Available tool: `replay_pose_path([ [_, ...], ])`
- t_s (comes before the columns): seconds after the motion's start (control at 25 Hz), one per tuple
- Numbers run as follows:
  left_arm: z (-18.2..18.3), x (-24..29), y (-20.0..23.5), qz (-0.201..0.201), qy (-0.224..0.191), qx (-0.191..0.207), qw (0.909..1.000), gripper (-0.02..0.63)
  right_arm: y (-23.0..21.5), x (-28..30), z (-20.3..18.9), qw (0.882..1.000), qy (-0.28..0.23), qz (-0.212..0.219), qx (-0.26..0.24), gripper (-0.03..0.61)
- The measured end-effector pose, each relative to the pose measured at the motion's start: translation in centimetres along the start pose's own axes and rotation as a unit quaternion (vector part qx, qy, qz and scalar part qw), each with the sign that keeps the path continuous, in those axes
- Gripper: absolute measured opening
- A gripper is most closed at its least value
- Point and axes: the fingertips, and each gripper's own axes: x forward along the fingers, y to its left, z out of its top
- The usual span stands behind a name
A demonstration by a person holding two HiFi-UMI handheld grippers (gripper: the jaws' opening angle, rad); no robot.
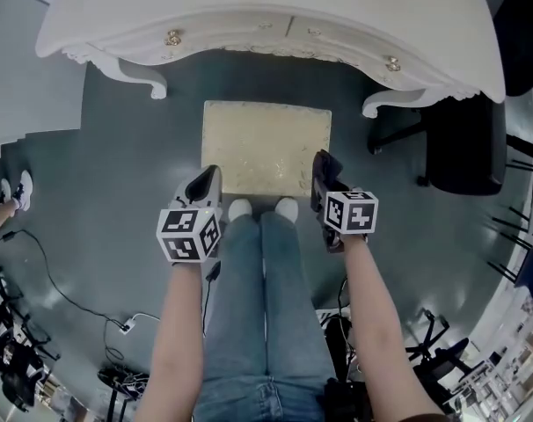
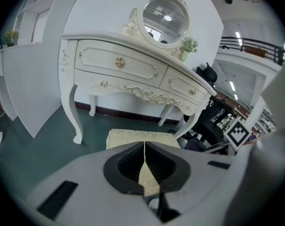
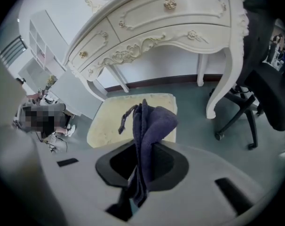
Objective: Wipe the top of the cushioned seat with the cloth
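The cushioned seat (image 1: pixel 266 148) is a cream, patterned square stool on the grey-green floor in front of the person's feet. It also shows in the left gripper view (image 2: pixel 133 136) and the right gripper view (image 3: pixel 109 114). My right gripper (image 1: pixel 322 167) hangs over the seat's near right corner, shut on a dark purple cloth (image 3: pixel 147 131) that sticks up between its jaws. My left gripper (image 1: pixel 208 181) is by the near left corner, jaws closed together with nothing held.
A white ornate dressing table (image 1: pixel 266 16) with drawers stands just beyond the seat. A black office chair (image 1: pixel 464 143) is at the right. Cables (image 1: pixel 64 297) and equipment lie on the floor at the left and lower edges.
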Motion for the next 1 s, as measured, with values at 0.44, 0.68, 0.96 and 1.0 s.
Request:
replay_pose_path([
  [0.44, -1.4, 1.2, -0.5, -0.005, 0.021, 0.015, 0.9997, 0.008, -4.9, 2.5, -3.3, 0.998, 0.026, -0.048, 0.022, 0.041],
  [0.68, -2.7, 1.9, -0.1, -0.005, 0.033, 0.015, 0.9993, 0.008, -4.9, 4.4, -4.0, 0.997, 0.036, -0.056, 0.048, 0.041],
  [0.96, -3.5, 2.4, 0.5, -0.003, 0.034, 0.005, 0.9994, 0.008, -3.5, 4.7, -3.6, 0.997, 0.033, -0.056, 0.045, 0.041],
  [1.0, -3.6, 2.5, 0.5, -0.004, 0.034, 0.003, 0.9994, 0.008, -3.1, 4.7, -3.4, 0.997, 0.032, -0.055, 0.045, 0.041],
])
